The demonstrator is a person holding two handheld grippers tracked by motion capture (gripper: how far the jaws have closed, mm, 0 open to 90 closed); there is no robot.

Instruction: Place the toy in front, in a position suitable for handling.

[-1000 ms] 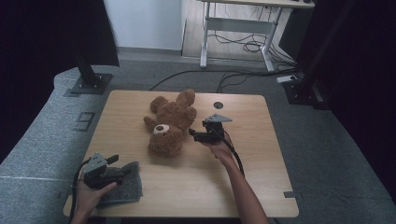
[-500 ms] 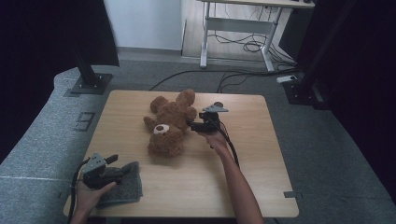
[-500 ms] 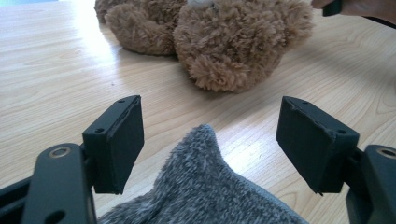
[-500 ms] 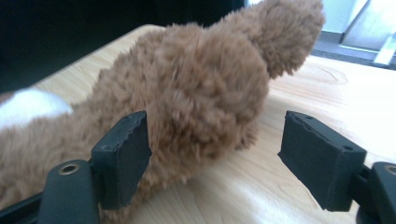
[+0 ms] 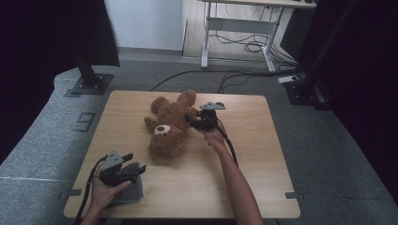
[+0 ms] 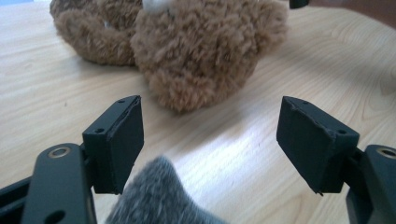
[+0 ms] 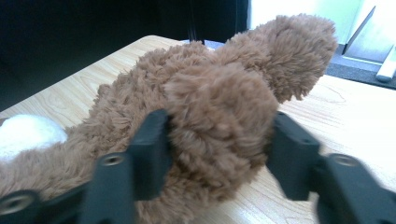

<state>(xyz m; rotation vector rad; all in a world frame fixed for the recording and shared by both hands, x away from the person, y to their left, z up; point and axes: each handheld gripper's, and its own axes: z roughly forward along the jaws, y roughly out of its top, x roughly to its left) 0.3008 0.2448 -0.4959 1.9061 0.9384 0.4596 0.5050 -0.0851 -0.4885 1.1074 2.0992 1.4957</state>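
Note:
A brown teddy bear lies on its back in the middle of the wooden table. My right gripper reaches in from the bear's right side. Its jaws have just been closing, and in the right gripper view the two pads press on a furry limb of the bear. My left gripper sits near the table's front left corner over a grey cloth. It stands open, with a tip of the cloth just below the jaws and the bear's head farther off.
Bare tabletop lies to the right of and in front of the bear. The right gripper's cable runs back along the forearm. Beyond the table are grey floor mats, black stand bases and a desk frame with cables.
My right gripper has moved left against the bear and its jaws have closed around a limb. My left gripper has shifted slightly right over the grey cloth.

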